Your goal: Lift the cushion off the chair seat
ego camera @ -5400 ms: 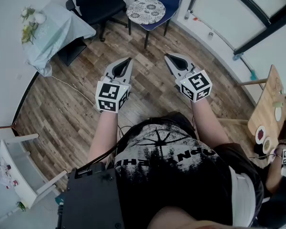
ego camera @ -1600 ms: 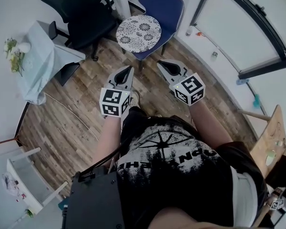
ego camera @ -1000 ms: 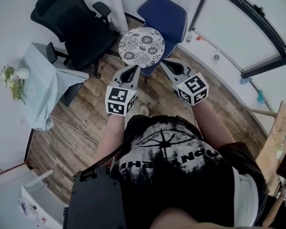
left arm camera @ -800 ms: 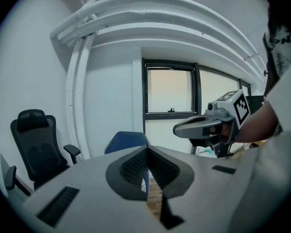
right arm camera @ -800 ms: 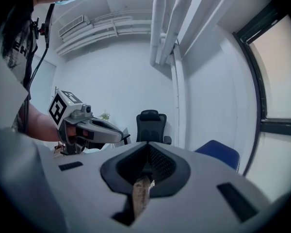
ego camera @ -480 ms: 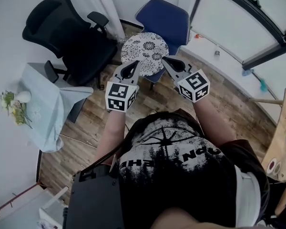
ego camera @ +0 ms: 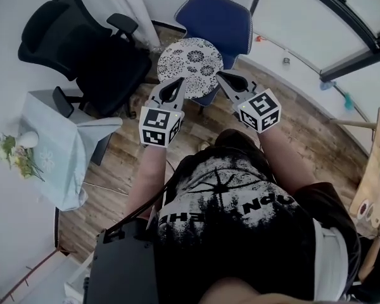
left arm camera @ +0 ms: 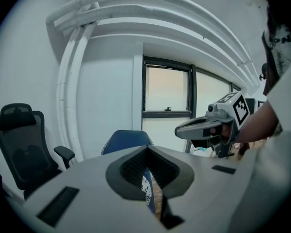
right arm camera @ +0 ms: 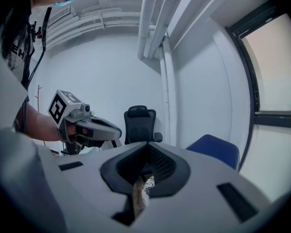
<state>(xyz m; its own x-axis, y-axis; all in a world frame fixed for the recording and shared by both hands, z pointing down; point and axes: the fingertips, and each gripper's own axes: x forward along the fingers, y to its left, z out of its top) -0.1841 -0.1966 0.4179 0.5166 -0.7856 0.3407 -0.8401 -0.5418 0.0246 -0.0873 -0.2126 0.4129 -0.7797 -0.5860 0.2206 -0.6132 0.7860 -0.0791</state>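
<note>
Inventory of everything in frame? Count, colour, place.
cushion: 1, white with dark floral print, on the blue chair's seat
blue chair: 1, blue, top centre
office chair: 1, black, top left
small table: 1, pale blue cloth, left
flowers: 1 bunch, white and green, on the small table
wooden table: 1, light wood, right edge
black box: 1, black, bottom left
left gripper: 1, grey, shut, empty, before the cushion
right gripper: 1, grey, shut, empty, before the cushion
</note>
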